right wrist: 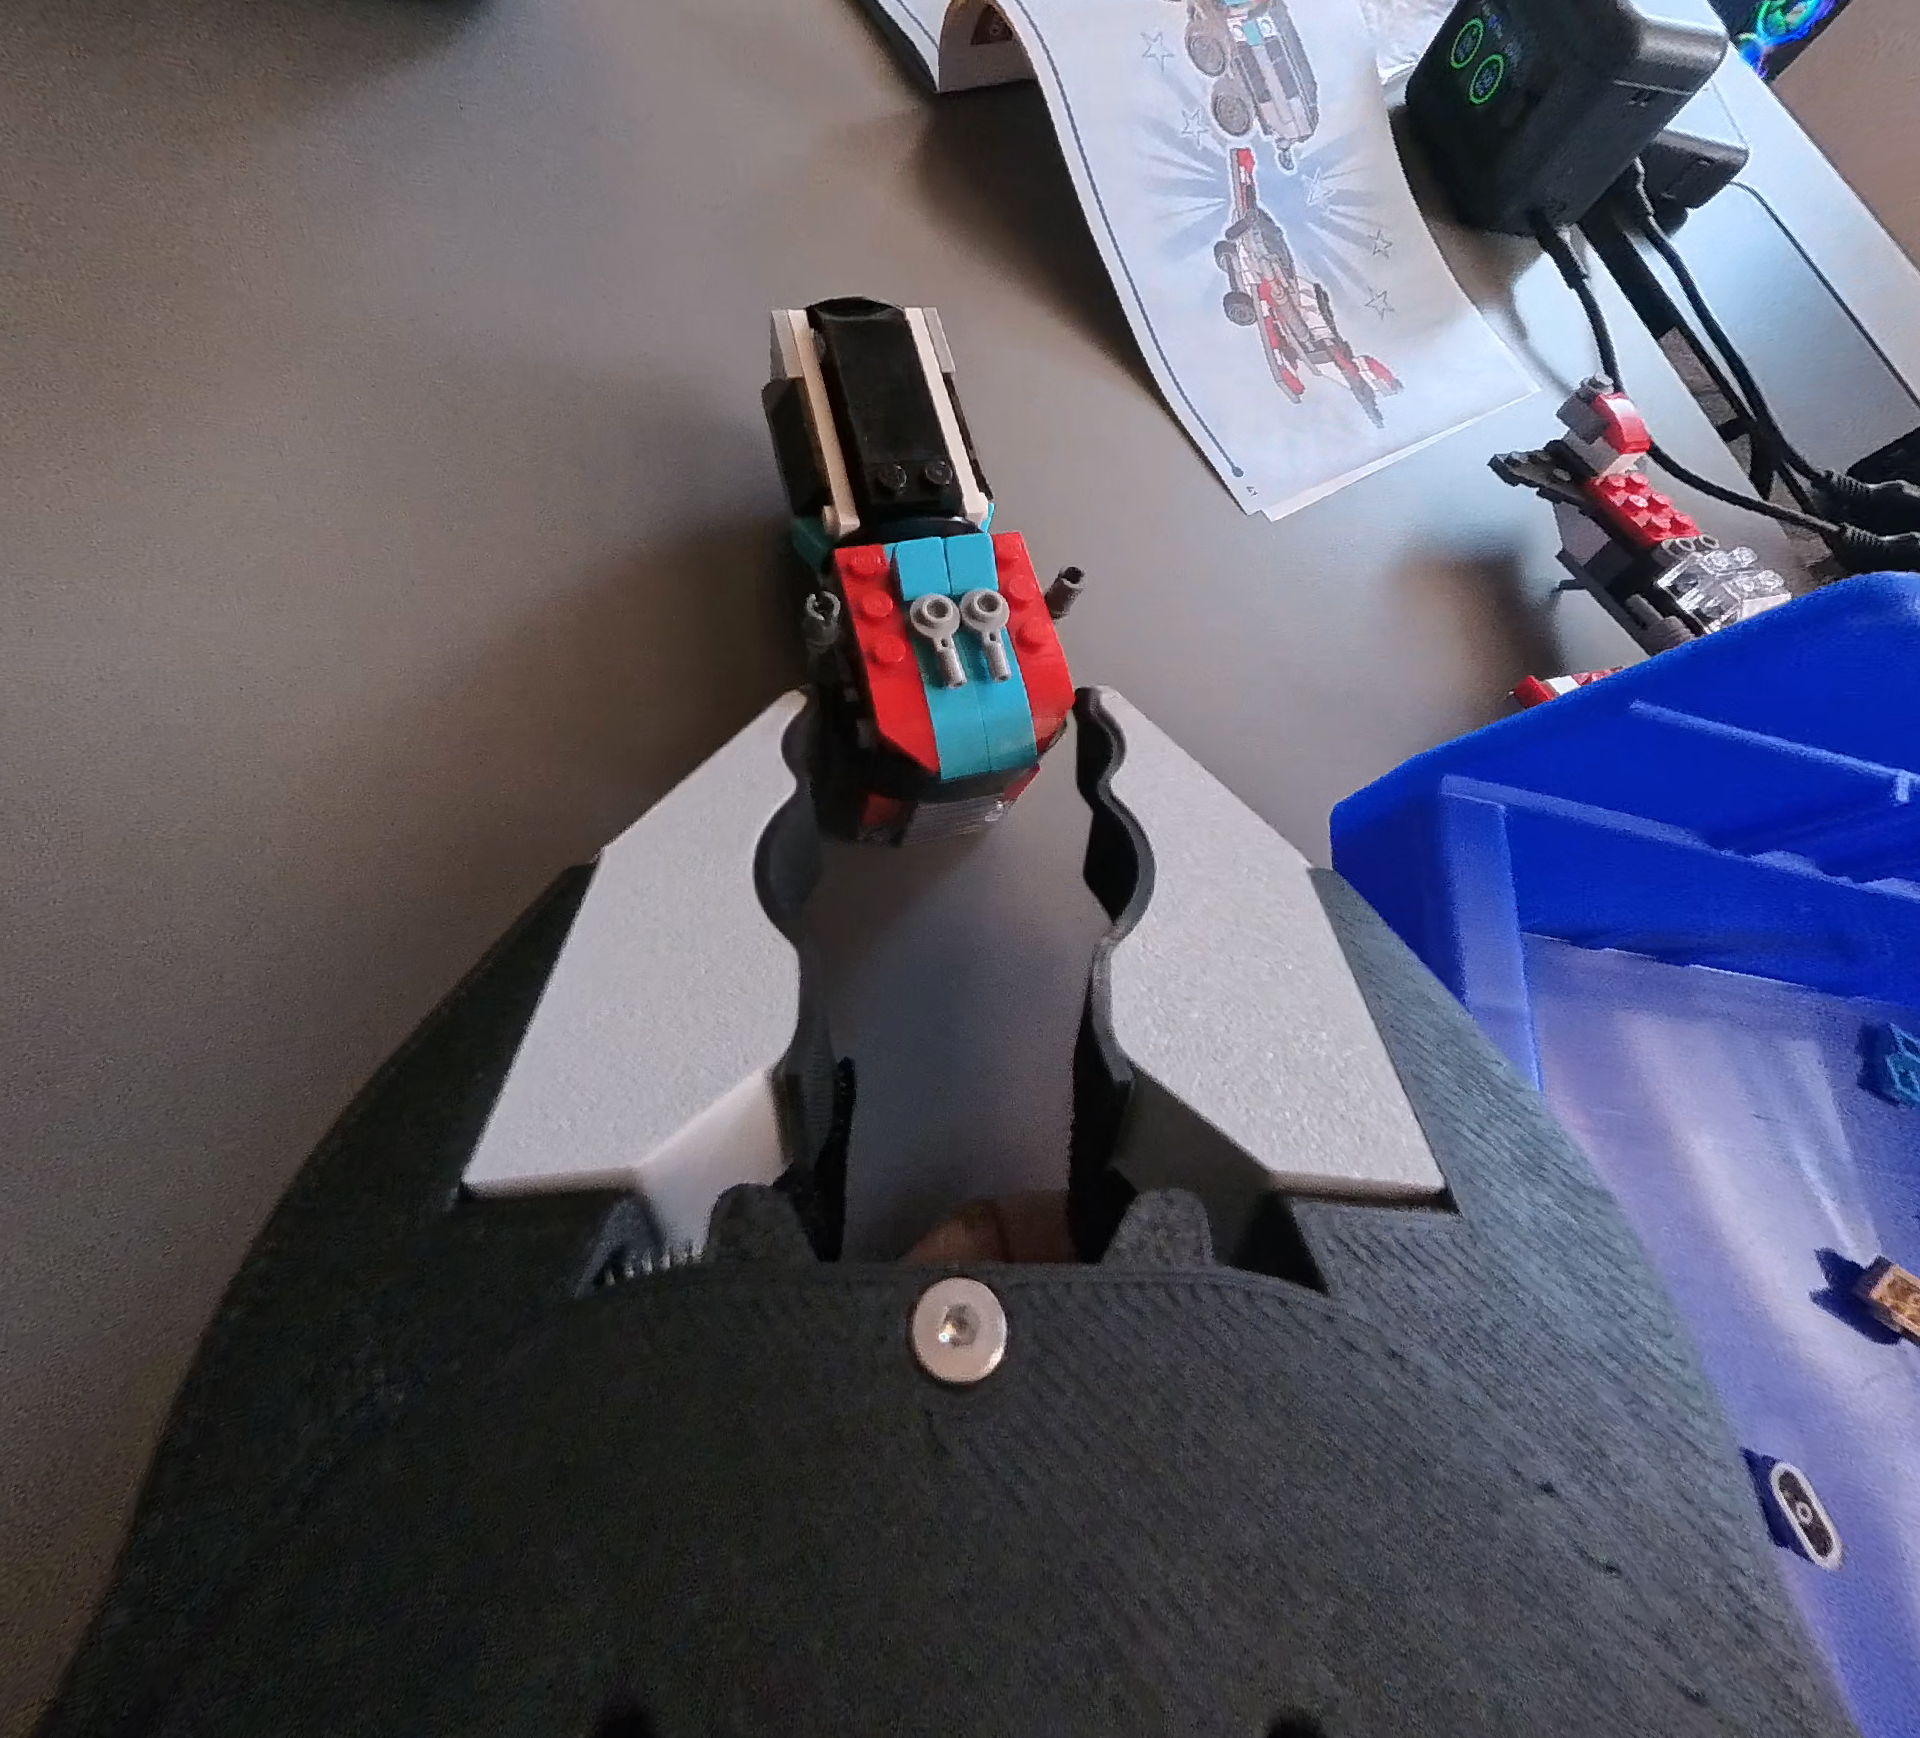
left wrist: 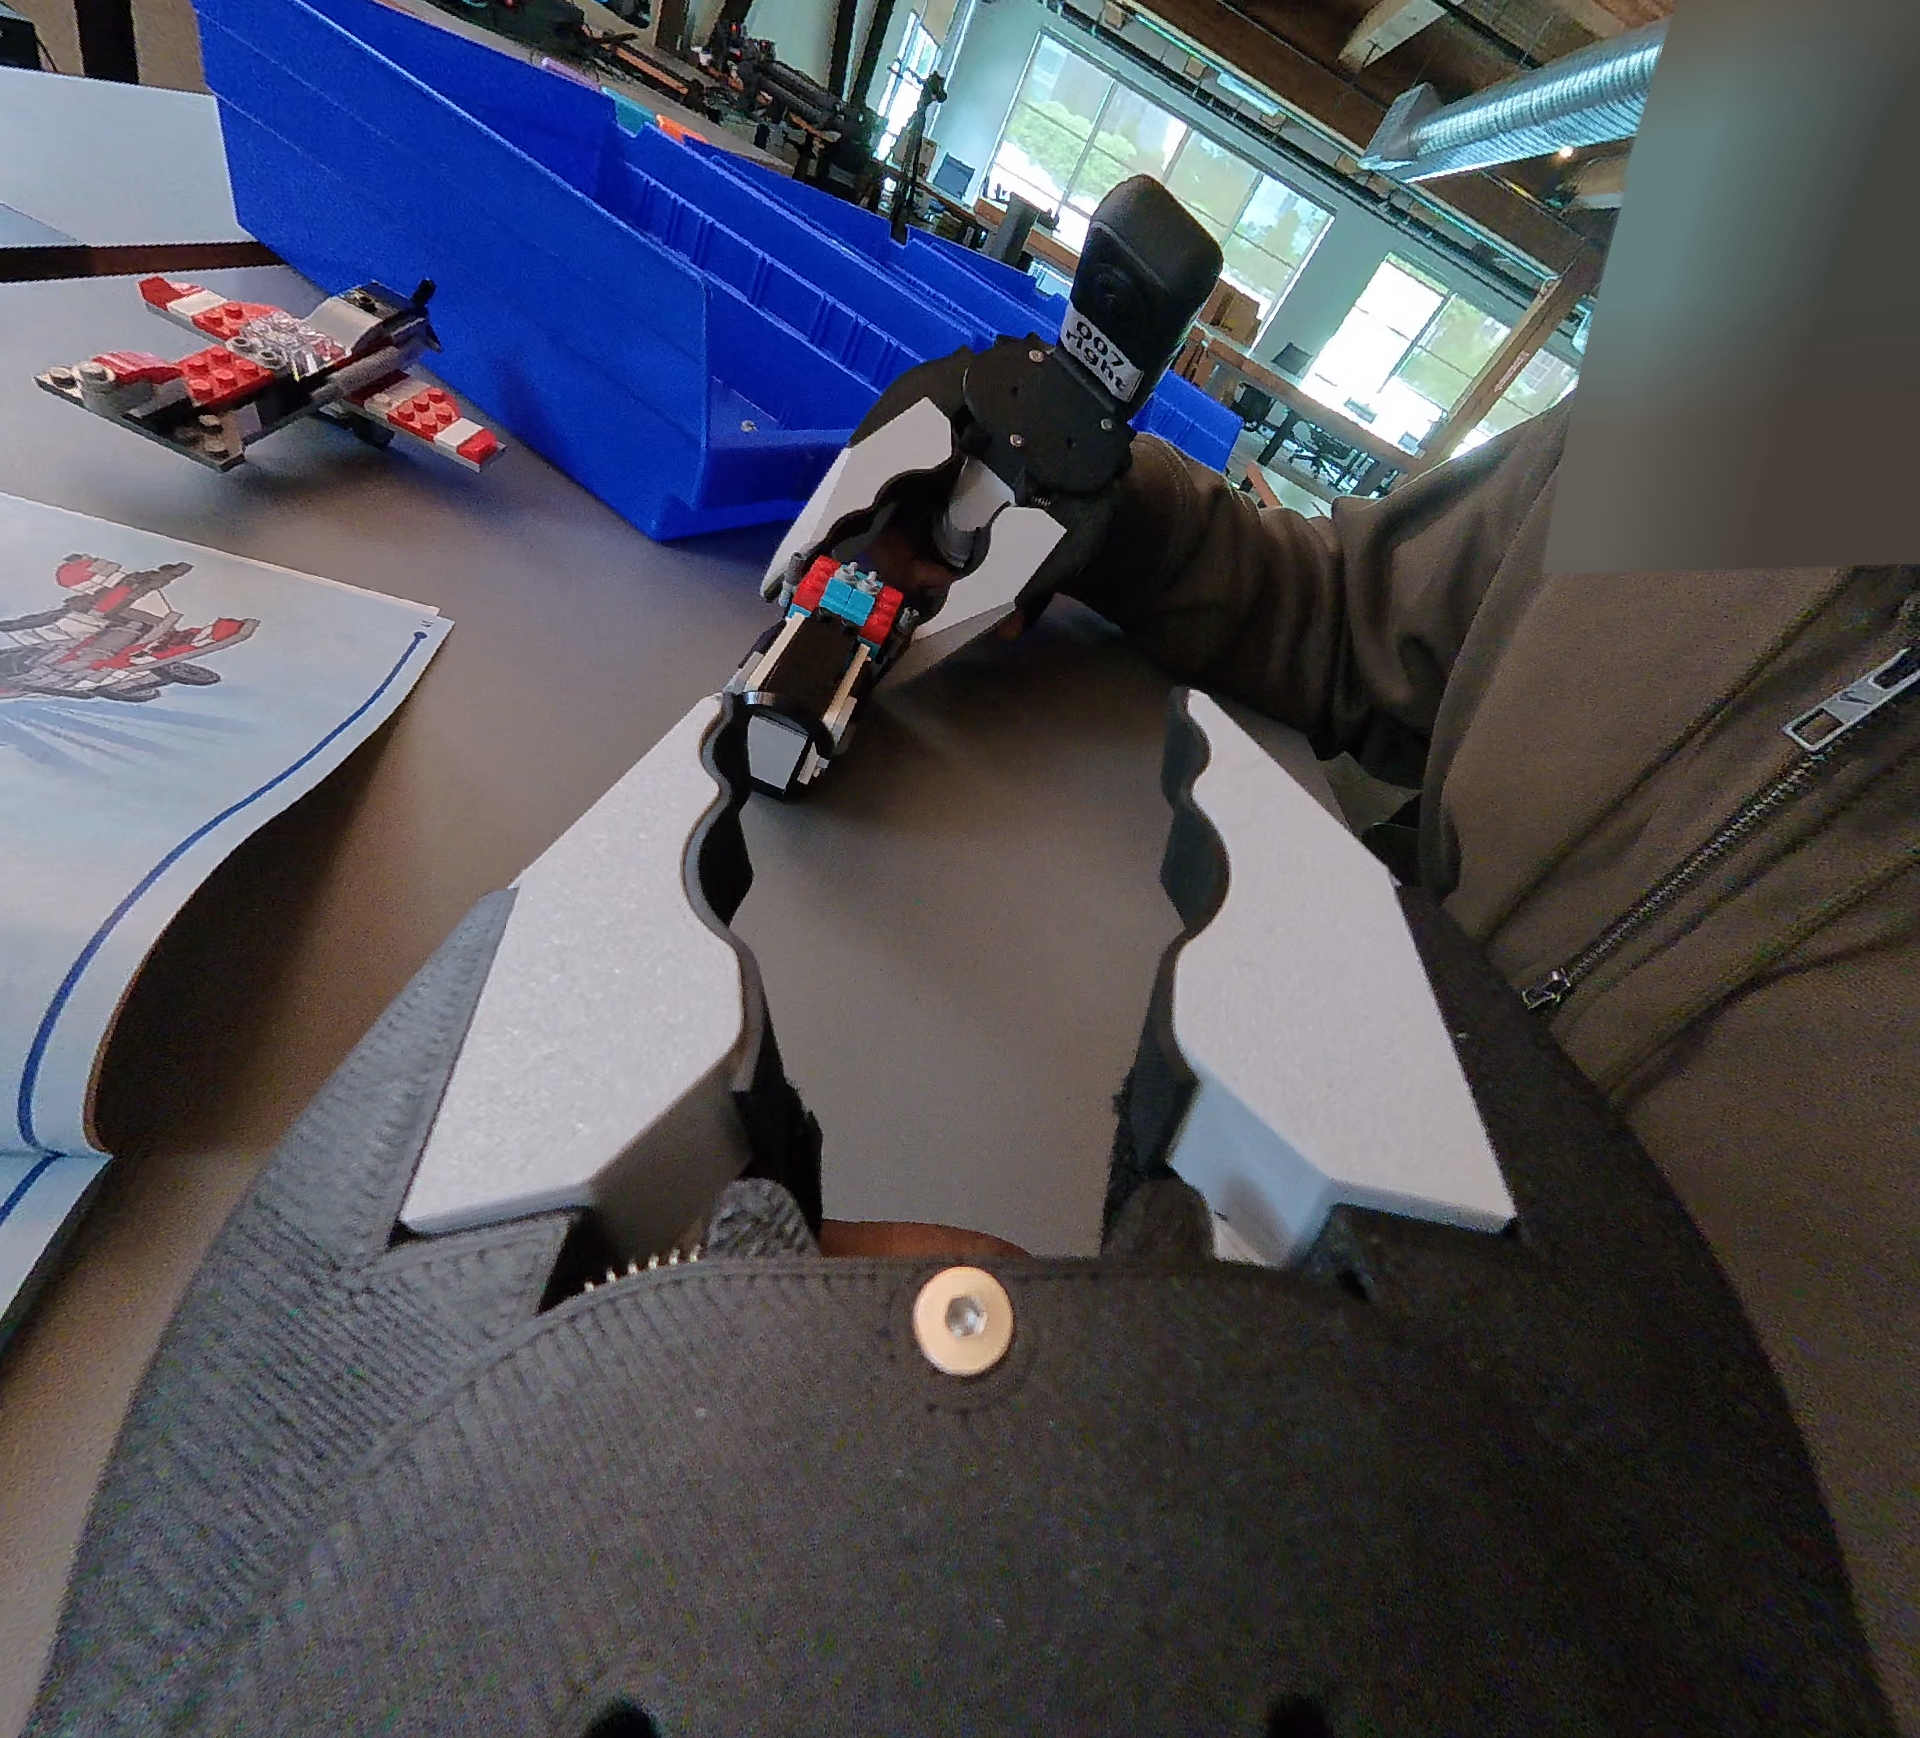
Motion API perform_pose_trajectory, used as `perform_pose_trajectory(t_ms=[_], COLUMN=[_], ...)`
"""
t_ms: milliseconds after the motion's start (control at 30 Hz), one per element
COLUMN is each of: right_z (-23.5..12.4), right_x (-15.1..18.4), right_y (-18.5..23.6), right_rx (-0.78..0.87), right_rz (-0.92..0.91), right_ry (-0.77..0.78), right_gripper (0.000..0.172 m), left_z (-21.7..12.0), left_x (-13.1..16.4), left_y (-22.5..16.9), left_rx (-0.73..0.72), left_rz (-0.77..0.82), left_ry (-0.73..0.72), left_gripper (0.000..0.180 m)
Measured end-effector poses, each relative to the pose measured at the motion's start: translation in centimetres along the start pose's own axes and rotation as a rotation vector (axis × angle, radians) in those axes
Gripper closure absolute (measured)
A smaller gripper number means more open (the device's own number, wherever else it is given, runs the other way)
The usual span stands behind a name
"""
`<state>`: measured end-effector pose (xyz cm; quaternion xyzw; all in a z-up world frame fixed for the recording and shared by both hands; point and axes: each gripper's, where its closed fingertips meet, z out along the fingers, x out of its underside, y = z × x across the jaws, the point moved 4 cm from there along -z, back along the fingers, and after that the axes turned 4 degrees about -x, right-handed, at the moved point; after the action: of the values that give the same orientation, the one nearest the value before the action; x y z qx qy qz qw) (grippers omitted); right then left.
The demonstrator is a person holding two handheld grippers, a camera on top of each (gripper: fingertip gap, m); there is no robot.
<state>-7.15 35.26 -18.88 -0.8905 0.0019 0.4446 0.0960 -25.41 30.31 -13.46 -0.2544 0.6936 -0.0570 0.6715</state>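
Brick-built toy car [right wrist: 914, 566] in red, teal and black lies on the grey table [right wrist: 364, 441], its red end between the right gripper's [right wrist: 940, 753] fingertips, which look closed on its sides. From the left wrist view, the left gripper [left wrist: 945, 753] gapes wide, gripping nothing, one fingertip [left wrist: 707, 732] just beside the car's black end. Only that view shows the whole red brick plane [left wrist: 281, 369] by the blue bin [left wrist: 499, 254]; the right view alone shows a black charger [right wrist: 1558, 57].

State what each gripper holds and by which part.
The right gripper clamps the brick car by its red and teal end. The left gripper is open and holds nothing, one fingertip beside the car's black end.
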Motion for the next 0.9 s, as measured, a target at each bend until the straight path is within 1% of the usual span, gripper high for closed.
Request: perform_pose_trajectory(t_ms=[333, 433, 700, 800, 900], right_z=[-0.4, -0.7, -1.5, -1.6, -1.8], right_x=[0.1, -0.1, -0.5, -0.5, -0.5], right_y=[0.0, 0.1, 0.1, 0.1, 0.2], right_rx=[-0.033, -0.042, -0.003, 0.002, -0.003], right_rz=[0.021, 0.017, -0.014, -0.009, 0.0], right_ry=[-0.017, -0.04, -0.104, -0.113, -0.118], right_gripper=[0.102, 0.099, 0.098, 0.098, 0.099], left_z=[0.1, 0.1, 0.4, 0.8, 1.0], left_x=[0.1, 0.0, 0.0, 0.4, 1.1], left_y=[-0.1, -0.1, 0.1, -0.2, -0.7], left_rx=[-0.017, -0.03, -0.084, -0.102, -0.097], left_rz=[0.032, 0.049, 0.121, 0.161, 0.242], left_ry=[0.006, 0.003, 0.006, 0.041, 0.099], left_gripper=[0.099, 0.099, 0.1, 0.1, 0.1])
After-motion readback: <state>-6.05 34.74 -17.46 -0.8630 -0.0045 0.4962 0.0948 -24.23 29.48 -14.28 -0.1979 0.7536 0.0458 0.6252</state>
